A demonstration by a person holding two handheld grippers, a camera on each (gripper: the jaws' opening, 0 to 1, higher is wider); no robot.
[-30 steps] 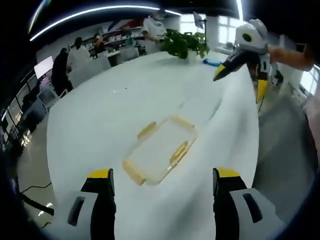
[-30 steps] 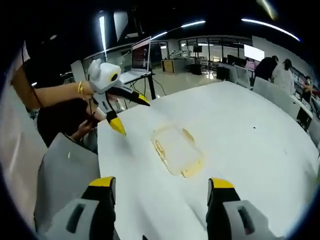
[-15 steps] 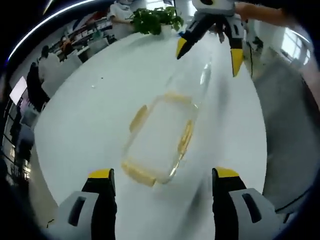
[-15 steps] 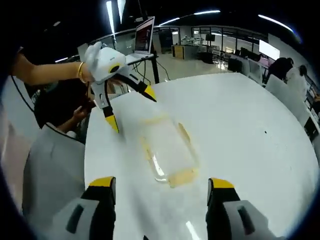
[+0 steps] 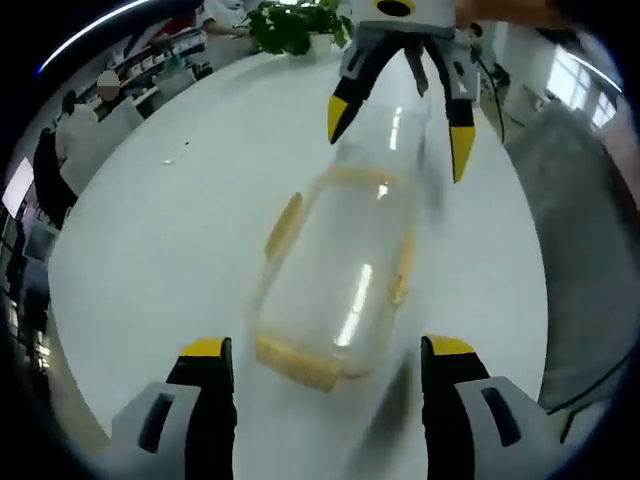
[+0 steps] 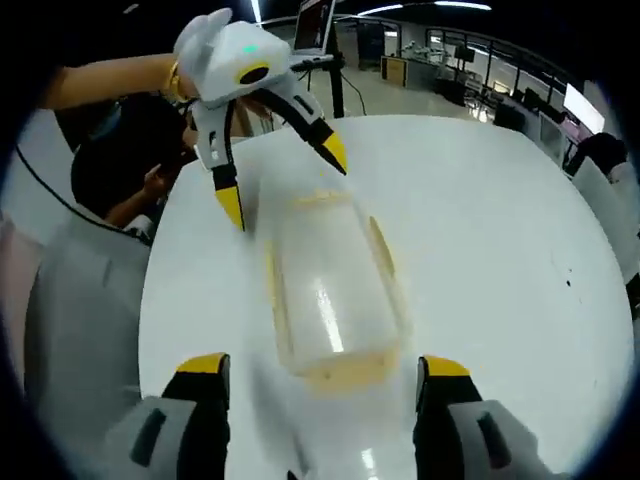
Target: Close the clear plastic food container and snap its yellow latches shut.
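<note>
The clear plastic container (image 5: 340, 270) lies flat on the white table (image 5: 170, 230), its lid on and yellow latches along its sides and ends. My left gripper (image 5: 325, 352) is open, its jaws straddling the container's near end from just above. The right gripper (image 5: 400, 115) shows at the far end, also open over the container. In the right gripper view the container (image 6: 330, 290) lies lengthwise ahead of my open right gripper (image 6: 320, 368). The left gripper (image 6: 285, 170) hangs open over its far end, held by a hand with a gold bracelet.
A potted green plant (image 5: 290, 25) stands at the table's far edge. People sit at desks behind (image 5: 60, 150). A seated person (image 6: 110, 190) is close to the table's edge by the left gripper, and a laptop (image 6: 315, 25) stands beyond.
Both grippers have moved in toward the container from opposite ends; it now looms larger in both views. The container itself has stayed put.
</note>
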